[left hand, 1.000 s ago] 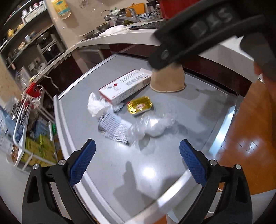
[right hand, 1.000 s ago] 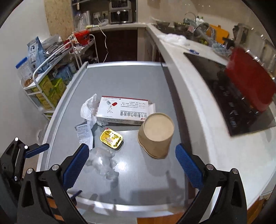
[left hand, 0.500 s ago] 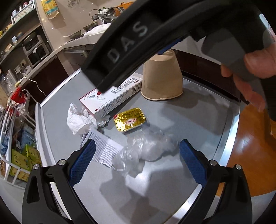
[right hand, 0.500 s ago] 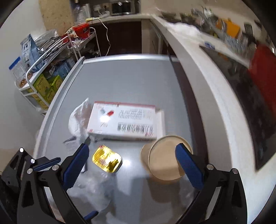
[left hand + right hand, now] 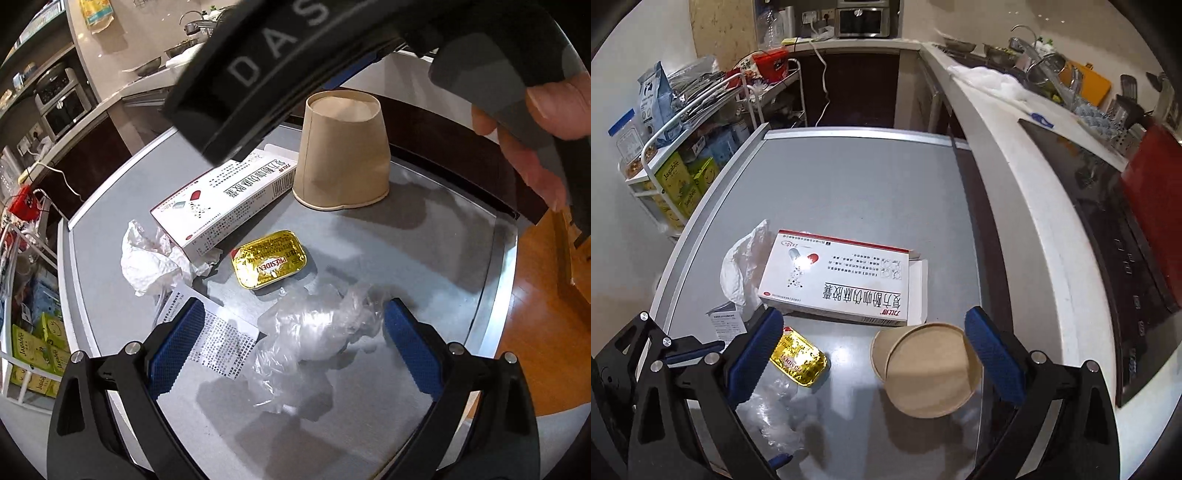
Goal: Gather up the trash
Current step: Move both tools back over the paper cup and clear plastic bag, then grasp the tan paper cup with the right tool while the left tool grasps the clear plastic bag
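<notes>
Trash lies on a grey table [image 5: 424,254]: an upturned brown paper cup [image 5: 343,151], a white medicine box [image 5: 225,199], a gold foil butter pack [image 5: 269,264], a crumpled white tissue [image 5: 147,262], a printed leaflet [image 5: 218,339] and crumpled clear plastic [image 5: 314,332]. My left gripper [image 5: 291,347] is open, with the clear plastic between its blue pads. My right gripper [image 5: 875,354] is open above the cup [image 5: 927,373] and the butter pack [image 5: 798,360], with the box [image 5: 838,280] ahead. Its black body crosses the top of the left wrist view.
A white counter [image 5: 1027,177] with a black cooktop [image 5: 1108,221] runs along the table's right side. A wire rack of packaged goods [image 5: 676,147] stands left of the table. Wooden floor [image 5: 546,332] shows past the table's near edge.
My left gripper has moved in low over the table until the clear plastic lies between its pads. My right gripper has moved forward over the cup and butter pack.
</notes>
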`<state>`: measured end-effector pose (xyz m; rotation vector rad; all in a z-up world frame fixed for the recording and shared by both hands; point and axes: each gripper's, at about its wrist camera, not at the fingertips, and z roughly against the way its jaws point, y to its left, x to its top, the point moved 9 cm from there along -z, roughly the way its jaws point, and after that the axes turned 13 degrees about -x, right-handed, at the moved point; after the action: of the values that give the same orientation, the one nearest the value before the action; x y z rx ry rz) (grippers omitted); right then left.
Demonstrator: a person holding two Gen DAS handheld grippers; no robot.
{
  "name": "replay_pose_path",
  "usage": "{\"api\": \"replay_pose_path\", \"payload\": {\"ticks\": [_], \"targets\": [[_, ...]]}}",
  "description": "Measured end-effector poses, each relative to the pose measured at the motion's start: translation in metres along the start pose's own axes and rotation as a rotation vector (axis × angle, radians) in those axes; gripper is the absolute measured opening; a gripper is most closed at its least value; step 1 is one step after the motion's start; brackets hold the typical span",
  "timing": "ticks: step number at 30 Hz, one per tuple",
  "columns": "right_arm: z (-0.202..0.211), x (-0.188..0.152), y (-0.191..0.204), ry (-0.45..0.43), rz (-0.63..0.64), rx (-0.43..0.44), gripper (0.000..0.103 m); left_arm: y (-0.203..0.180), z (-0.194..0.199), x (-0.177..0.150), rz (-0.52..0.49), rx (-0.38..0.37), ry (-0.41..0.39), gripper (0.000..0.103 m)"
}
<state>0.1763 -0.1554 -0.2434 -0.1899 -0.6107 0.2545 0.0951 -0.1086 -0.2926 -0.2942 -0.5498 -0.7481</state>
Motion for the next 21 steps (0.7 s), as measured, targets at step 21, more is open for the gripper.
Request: {"api": "replay_pose_path", "payload": {"ticks": [21], "targets": [[0.045, 0.004, 0.004, -0.020, -0.079, 0.178, 0.098, 0.006, 0.009, -0.010, 0.025, 0.002, -0.004, 0.098]]}}
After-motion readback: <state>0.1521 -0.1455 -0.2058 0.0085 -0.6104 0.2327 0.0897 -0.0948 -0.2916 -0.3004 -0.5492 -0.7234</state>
